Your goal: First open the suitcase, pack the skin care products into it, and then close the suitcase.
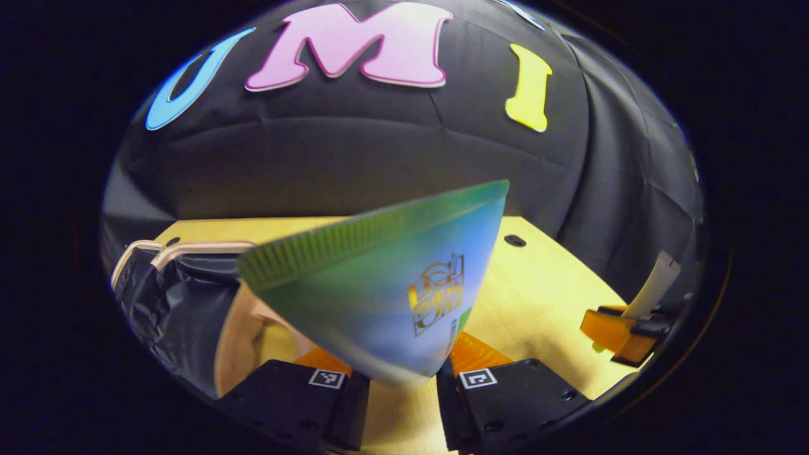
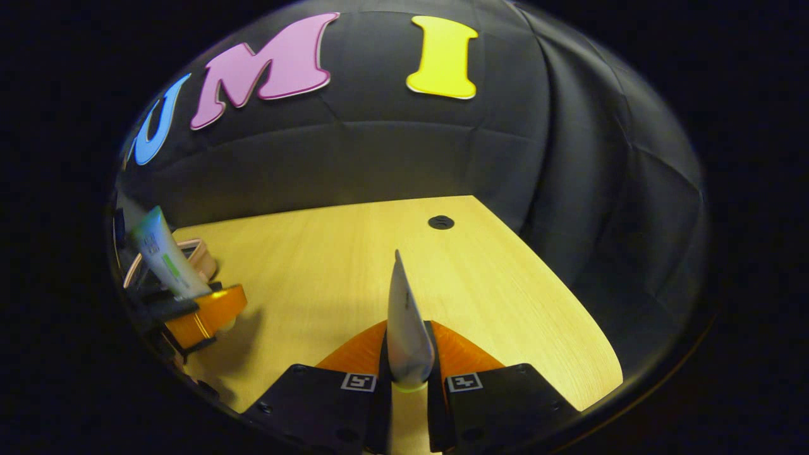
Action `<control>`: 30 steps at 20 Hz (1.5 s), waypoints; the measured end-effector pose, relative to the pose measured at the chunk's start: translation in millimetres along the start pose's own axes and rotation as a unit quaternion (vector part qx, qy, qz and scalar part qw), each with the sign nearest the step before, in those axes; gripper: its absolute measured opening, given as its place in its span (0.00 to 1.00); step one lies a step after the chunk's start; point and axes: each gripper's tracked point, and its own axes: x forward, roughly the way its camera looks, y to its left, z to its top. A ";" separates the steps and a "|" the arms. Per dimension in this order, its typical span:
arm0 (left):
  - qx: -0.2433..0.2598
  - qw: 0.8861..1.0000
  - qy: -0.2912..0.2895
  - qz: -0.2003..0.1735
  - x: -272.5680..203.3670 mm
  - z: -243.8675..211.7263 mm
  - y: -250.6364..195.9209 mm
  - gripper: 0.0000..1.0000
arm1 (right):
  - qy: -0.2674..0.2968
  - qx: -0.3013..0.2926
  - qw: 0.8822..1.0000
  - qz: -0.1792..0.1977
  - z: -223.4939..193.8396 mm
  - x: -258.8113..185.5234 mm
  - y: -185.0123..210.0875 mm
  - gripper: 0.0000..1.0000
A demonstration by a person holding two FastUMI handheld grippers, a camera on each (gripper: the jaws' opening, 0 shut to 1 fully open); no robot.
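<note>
My left gripper is shut on a green-and-blue skin care tube, which stands up with its crimped flat end at the top. To its left lies the open suitcase, with black lining and a pale pink rim. Far to the right, the right gripper holds a white tube. In the right gripper view, my right gripper is shut on that pale tube, seen edge-on and upright. At the left edge there, the left gripper carries its tube in front of the pink suitcase.
Both grippers hover over a light wooden table with a dark round hole near its far edge. The black cloth wall rises directly behind the table and curves around its right side.
</note>
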 end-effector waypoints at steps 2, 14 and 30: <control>-0.012 1.000 -0.006 0.022 -30.7 14.6 30.8 0.51 | -0.001 -0.023 0.999 0.022 5.9 -19.9 25.5 0.25; -0.071 0.983 0.125 0.118 -107.8 -30.0 262.0 0.51 | -0.026 -0.073 0.982 0.170 59.6 -102.9 198.6 0.25; -0.056 0.931 0.342 0.115 -56.2 -94.9 288.3 0.60 | 0.034 -0.053 0.971 0.229 74.6 -129.1 272.9 0.25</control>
